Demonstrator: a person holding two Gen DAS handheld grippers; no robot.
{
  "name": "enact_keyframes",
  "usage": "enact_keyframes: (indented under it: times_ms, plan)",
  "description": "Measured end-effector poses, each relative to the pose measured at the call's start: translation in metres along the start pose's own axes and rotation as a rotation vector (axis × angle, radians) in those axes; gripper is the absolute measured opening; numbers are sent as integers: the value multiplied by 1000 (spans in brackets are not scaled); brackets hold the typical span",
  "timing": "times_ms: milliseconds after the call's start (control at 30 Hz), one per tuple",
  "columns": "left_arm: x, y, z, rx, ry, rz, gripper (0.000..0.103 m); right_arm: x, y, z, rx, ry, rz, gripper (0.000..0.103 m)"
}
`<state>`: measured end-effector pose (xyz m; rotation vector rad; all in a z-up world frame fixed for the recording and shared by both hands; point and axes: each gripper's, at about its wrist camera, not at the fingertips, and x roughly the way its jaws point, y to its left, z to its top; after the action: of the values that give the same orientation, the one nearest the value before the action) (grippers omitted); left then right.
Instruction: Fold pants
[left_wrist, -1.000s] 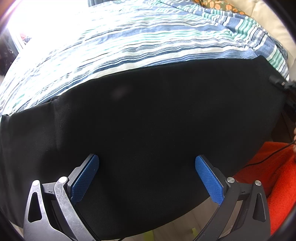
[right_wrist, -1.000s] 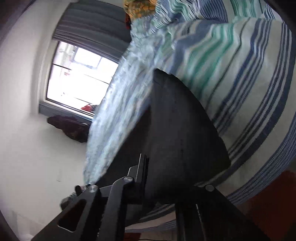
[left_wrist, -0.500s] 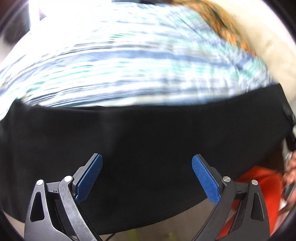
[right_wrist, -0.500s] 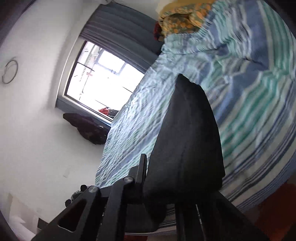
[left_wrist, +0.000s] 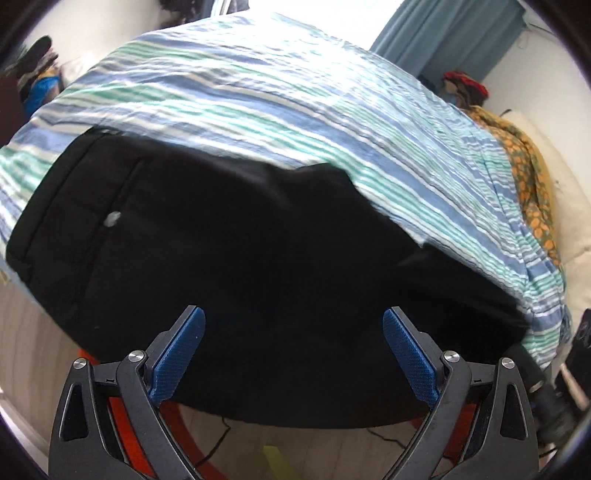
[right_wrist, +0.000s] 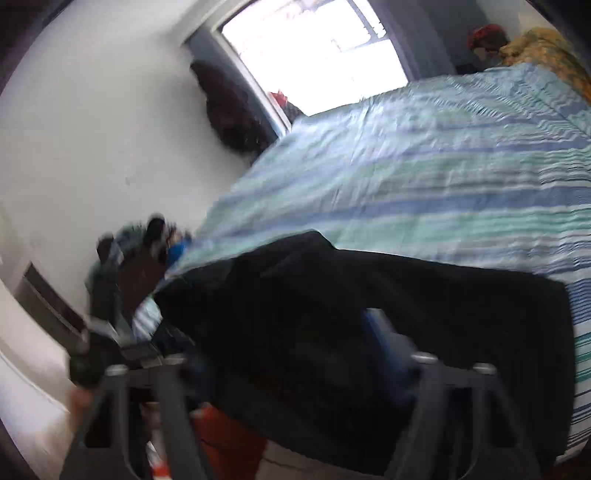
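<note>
The black pants (left_wrist: 229, 236) lie folded on the near edge of a bed with a blue, green and white striped cover (left_wrist: 280, 96). A back pocket with a pale button shows on their left part. My left gripper (left_wrist: 293, 354) is open and empty, its blue pads (left_wrist: 177, 350) spread just above the near hem. In the blurred right wrist view the pants (right_wrist: 424, 306) lie across the bed's edge, and my right gripper (right_wrist: 291, 354) stands open over them with nothing between its fingers.
An orange patterned cloth (left_wrist: 532, 177) and a pale pillow lie at the bed's right. Something orange-red (left_wrist: 122, 417) and a thin cable are on the wood floor below. A window (right_wrist: 317, 48), a white wall and dark clutter (right_wrist: 140, 254) stand beside the bed.
My right gripper was shut on a raised fold of the pants; it has let go and opened, and the pants now lie flat. Both grippers have swung to a new angle.
</note>
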<state>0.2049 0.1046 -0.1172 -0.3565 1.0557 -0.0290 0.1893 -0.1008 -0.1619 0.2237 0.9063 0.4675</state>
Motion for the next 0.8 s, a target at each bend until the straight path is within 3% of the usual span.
enact_keyframes:
  times_ms: [133, 233, 300, 400, 533, 800]
  plan:
    - [-10, 20, -22, -34, -23, -35, 96, -31, -23, -36, -110, -17, -80, 88]
    - [-14, 4, -36, 14, -46, -186, 81, -76, -50, -50, -156, -52, -163, 92]
    - [-1, -29, -39, 125, 11, -282, 54, -101, -69, -66, -122, -69, -191, 92]
    - [29, -83, -49, 324, 87, -275, 25, -125, -93, -85, -5, -80, -220, 92]
    - [64, -112, -56, 389, 132, -195, 24, -148, -109, -89, 77, -147, -240, 92]
    - [71, -122, -59, 417, 132, -112, 25, -145, -127, -89, 125, -152, -228, 92]
